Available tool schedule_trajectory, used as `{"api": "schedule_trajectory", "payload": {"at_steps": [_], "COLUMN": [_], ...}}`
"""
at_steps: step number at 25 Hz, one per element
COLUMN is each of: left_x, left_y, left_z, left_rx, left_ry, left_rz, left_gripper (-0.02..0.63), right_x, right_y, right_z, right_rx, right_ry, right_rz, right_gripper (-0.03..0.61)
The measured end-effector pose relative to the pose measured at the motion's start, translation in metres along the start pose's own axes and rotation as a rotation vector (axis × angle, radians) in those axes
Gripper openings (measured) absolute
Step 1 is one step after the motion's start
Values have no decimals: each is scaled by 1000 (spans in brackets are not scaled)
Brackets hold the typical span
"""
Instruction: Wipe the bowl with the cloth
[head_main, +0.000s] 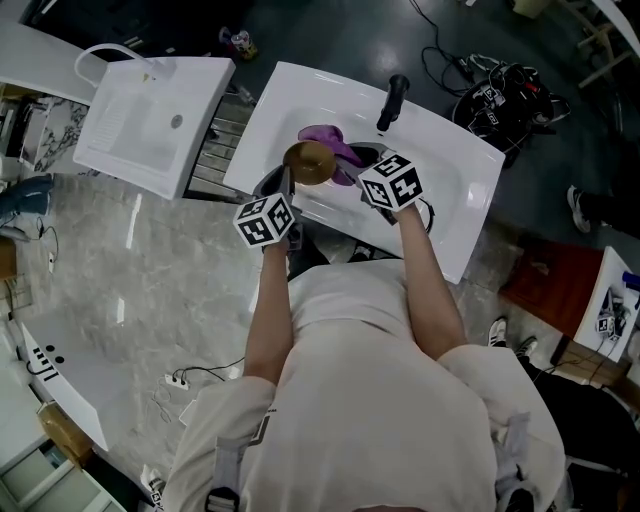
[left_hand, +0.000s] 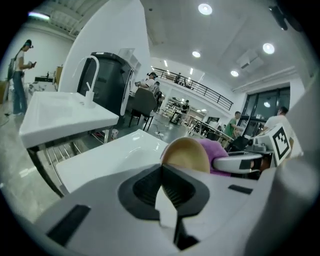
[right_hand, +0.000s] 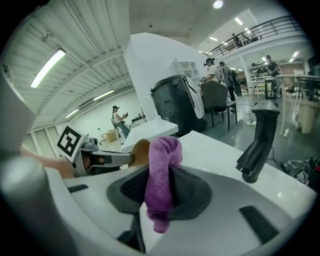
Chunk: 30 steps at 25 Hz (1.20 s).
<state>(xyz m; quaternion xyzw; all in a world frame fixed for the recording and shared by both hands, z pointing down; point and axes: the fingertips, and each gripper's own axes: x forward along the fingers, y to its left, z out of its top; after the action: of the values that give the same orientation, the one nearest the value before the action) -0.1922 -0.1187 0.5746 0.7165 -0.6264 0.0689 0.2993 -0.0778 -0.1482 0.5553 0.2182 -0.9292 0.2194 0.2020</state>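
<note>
A tan wooden bowl (head_main: 309, 161) is held on edge above the white sink (head_main: 455, 165). My left gripper (head_main: 289, 181) is shut on the bowl's rim; in the left gripper view the bowl (left_hand: 186, 154) stands just past the closed jaws of the left gripper (left_hand: 164, 181). A purple cloth (head_main: 334, 147) is bunched against the bowl's right side. My right gripper (head_main: 362, 181) is shut on that cloth, which in the right gripper view rises as a purple cloth (right_hand: 161, 177) out of the right gripper (right_hand: 159, 192), with the bowl (right_hand: 139, 150) behind it.
A black tap (head_main: 392, 101) stands at the sink's far rim, seen as a black tap (right_hand: 258, 141) to the right in the right gripper view. A second white basin (head_main: 152, 118) lies to the left. Cables and a black bag (head_main: 500, 98) lie on the floor beyond.
</note>
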Motion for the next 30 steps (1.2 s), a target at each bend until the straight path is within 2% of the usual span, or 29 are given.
{"api": "schedule_trajectory", "payload": {"at_steps": [3, 7, 9, 12, 15, 18, 21, 24, 26, 28, 30], "left_x": [0, -1, -1, 0, 1, 3, 6, 9, 9, 5, 0], "left_y": [5, 6, 5, 4, 0, -5, -13, -26, -42, -64, -73], "left_z": [4, 14, 16, 19, 24, 26, 27, 27, 28, 35, 40], "left_rx": [-107, -204, -290, -374, -493, -549, -625, -653, -680, -754, -813], "left_ry": [-27, -72, -101, -122, -150, -150, -146, -114, -94, -98, -94], "left_rz": [-13, -32, -51, -66, -115, -158, -238, -336, -439, -581, -671], "left_gripper": [11, 11, 11, 9, 11, 11, 11, 11, 11, 11, 11], "right_x": [1, 3, 2, 2, 3, 7, 8, 10, 8, 6, 4], "right_y": [3, 7, 10, 15, 25, 35, 43, 51, 53, 55, 58], "right_z": [1, 3, 2, 4, -1, -7, -9, -16, -20, -18, -13], "right_rx": [11, 3, 37, 65, 37, -15, -41, -93, -126, -145, -155], "right_ry": [-10, -17, -33, -59, -39, -8, 3, 31, 31, -1, -42], "right_rz": [20, 41, 73, 117, 164, 196, 239, 270, 283, 300, 323], "right_gripper": [92, 92, 92, 92, 92, 92, 92, 92, 92, 92, 92]}}
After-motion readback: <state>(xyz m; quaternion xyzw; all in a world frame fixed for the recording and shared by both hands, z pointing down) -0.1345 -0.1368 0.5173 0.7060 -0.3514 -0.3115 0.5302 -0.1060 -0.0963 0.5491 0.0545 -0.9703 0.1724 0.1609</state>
